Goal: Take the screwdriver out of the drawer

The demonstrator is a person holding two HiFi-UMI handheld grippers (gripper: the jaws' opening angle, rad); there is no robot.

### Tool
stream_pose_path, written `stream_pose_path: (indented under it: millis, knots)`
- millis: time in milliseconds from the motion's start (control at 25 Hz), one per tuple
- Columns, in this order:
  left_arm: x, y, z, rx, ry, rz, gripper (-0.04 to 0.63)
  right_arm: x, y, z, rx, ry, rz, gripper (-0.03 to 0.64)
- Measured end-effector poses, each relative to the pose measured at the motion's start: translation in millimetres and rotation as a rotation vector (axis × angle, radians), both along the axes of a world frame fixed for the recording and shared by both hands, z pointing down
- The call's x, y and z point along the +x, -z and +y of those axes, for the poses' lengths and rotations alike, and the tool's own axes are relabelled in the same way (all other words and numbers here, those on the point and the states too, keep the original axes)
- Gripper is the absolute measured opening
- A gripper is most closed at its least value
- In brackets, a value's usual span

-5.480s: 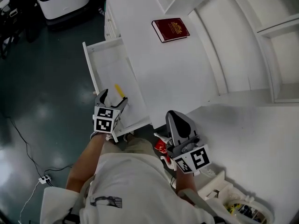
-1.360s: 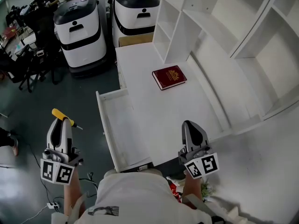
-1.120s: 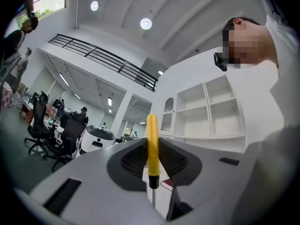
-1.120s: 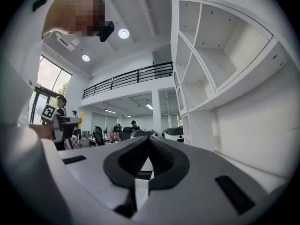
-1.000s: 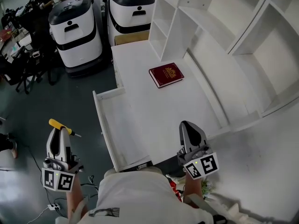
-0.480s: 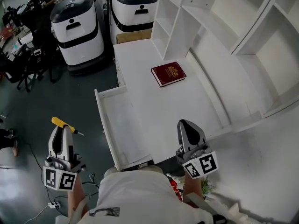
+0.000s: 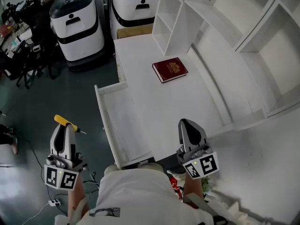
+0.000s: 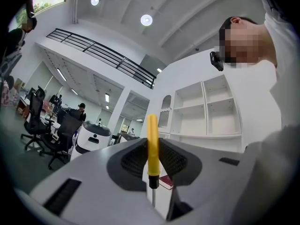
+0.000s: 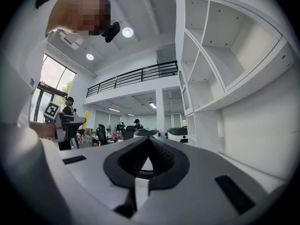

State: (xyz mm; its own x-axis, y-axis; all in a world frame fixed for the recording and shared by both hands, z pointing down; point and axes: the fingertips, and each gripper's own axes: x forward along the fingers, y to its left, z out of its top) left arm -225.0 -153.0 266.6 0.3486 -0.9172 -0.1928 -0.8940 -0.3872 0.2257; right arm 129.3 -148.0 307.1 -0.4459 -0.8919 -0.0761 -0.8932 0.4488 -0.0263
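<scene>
My left gripper (image 7: pixel 64 125) is shut on the yellow-handled screwdriver (image 7: pixel 63 121), which it holds over the dark floor to the left of the open white drawer (image 7: pixel 100 108). The handle sticks out past the fingertips and the metal shaft points right. In the left gripper view the yellow handle (image 8: pixel 152 142) stands upright between the pads of that left gripper (image 8: pixel 152 159). My right gripper (image 7: pixel 186 123) hovers over the desk's near edge, shut and empty; in the right gripper view its jaws meet at the tip of the right gripper (image 9: pixel 149 140). The drawer looks empty.
A red book (image 7: pixel 170 69) lies on the white desk (image 7: pixel 150 93). A white shelf unit (image 7: pixel 225 36) rises to the right. Two white-and-black machines (image 7: pixel 77 25) stand on the floor beyond the desk. Office chairs and people are at the far left.
Several seconds ago my left gripper was down in the drawer at the screwdriver; it now holds it out to the drawer's left. Over the last second both grippers stayed nearly still.
</scene>
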Motion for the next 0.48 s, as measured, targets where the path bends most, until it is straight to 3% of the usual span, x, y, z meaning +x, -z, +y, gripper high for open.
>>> stream_pose_path:
  millis: [480]
  knots:
    - [10.2, -1.7, 2.0, -0.006, -0.017, 0.005, 0.080, -0.7, -0.6, 2.9, 0.007, 0.012, 0.004, 0.009]
